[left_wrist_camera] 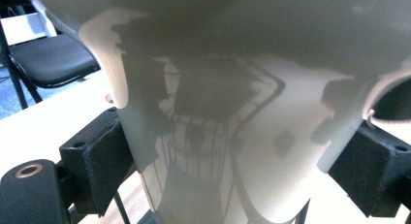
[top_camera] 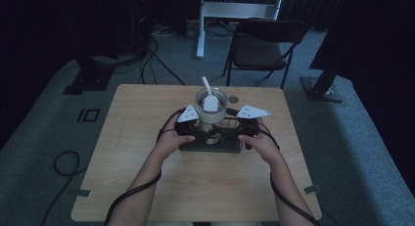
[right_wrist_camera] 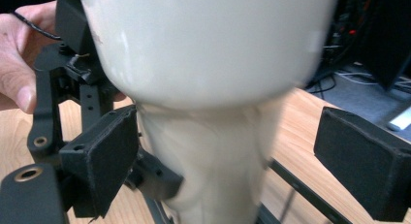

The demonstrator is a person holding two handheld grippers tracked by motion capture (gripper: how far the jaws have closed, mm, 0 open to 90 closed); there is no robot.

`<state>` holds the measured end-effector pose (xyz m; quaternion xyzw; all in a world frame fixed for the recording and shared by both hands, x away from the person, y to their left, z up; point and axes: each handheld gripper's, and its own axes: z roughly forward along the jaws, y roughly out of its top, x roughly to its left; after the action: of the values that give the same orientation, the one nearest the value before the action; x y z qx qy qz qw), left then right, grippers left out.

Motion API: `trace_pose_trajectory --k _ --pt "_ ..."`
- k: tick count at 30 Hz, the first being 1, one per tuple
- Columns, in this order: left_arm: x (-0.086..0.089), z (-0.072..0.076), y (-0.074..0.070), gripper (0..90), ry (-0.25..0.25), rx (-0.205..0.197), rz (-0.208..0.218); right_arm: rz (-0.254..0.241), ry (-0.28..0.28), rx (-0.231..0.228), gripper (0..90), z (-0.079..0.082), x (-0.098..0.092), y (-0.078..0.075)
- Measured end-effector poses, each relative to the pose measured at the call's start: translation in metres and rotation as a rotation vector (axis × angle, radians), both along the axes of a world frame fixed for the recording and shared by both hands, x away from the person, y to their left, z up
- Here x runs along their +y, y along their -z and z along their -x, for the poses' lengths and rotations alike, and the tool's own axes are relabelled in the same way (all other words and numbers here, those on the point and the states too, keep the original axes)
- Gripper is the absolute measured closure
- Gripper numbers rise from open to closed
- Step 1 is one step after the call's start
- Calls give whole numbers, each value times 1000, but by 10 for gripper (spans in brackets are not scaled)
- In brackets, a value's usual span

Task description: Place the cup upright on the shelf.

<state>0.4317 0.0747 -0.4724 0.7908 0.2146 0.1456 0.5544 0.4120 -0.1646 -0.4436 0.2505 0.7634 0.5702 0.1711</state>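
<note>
A cream cup with a wide bowl and a narrow stem stands on a black wire rack at the table's middle. A white scoop-like piece with a handle sticks out of the bowl. My left gripper is at the stem's left, and in the left gripper view its pads press both sides of the stem. My right gripper comes from the right. In the right gripper view it is open around the stem, with its right pad apart from it.
The wooden table has bare surface in front and to both sides. A small round disc lies behind the cup. A black folding chair stands beyond the far edge. Cables lie on the carpet at left.
</note>
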Motion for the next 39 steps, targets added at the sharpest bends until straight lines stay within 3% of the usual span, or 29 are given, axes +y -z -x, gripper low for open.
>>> trace_pose_trajectory --k 3,9,12,13,14,18,23,31,39 --pt "-2 1 0 104 -7 -14 -8 -40 38 -1 91 4 -13 1" --pt "-3 4 -2 102 -32 1 -5 -104 96 -12 91 15 -39 -3" --pt "0 6 -8 53 -58 -2 73 -110 109 -23 91 22 -49 -5" --pt "2 6 -11 29 -62 1 87 -118 113 -22 91 24 -52 -4" --pt "3 7 -14 25 -64 -14 65 -119 111 -19 91 26 -54 -4" --pt "12 13 -18 24 -81 -9 87 -100 124 -20 91 34 -62 1" --pt "22 19 -17 20 -107 -12 72 -84 137 -20 91 45 -68 7" --pt "41 30 -17 21 -128 -8 87 -53 163 -14 91 57 -78 12" --pt "70 46 -13 21 -161 -3 108 -14 222 -10 91 67 -91 24"
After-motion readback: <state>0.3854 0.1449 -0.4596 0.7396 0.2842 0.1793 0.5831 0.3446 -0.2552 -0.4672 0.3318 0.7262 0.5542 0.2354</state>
